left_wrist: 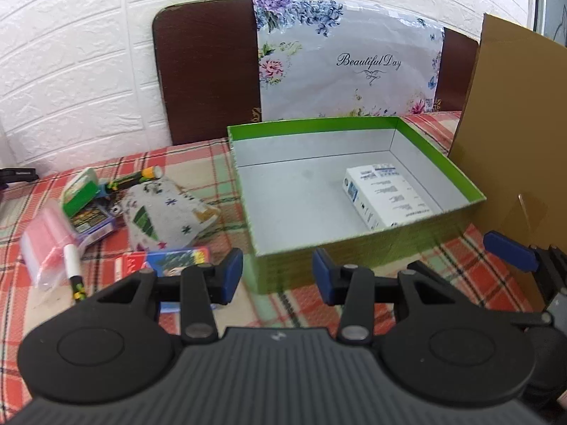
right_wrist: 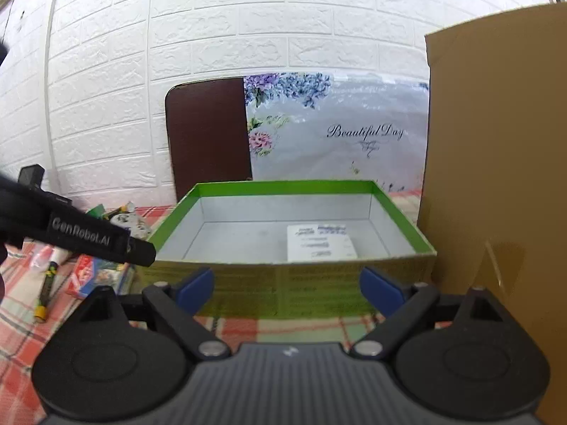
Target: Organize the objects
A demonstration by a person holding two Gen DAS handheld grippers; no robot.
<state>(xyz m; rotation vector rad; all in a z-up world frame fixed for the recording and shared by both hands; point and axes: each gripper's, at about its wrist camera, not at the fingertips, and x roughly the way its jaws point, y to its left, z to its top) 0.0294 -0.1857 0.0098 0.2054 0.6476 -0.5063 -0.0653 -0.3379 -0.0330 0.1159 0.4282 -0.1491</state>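
An open green box [left_wrist: 354,255] stands on the plaid table, with a white carton [left_wrist: 382,194] lying in its right half. My left gripper [left_wrist: 277,276] hovers before the box's front left corner, open, with nothing between its blue pads. My right gripper [right_wrist: 287,288] faces the front wall of the green box [right_wrist: 283,283], open wide and empty; the white carton [right_wrist: 320,244] shows over the rim. To the box's left lies a pile: a patterned pouch [left_wrist: 163,212], a small green pack [left_wrist: 79,191], a green marker [left_wrist: 138,177], a pink zip bag [left_wrist: 46,244], a white marker [left_wrist: 72,269] and a blue card box [left_wrist: 177,258].
A tall brown cardboard sheet [left_wrist: 514,124] stands close at the box's right side. Behind the box a floral bag [left_wrist: 336,71] and a dark board [left_wrist: 209,71] lean on the white brick wall. The left gripper's black body [right_wrist: 88,237] crosses the right wrist view.
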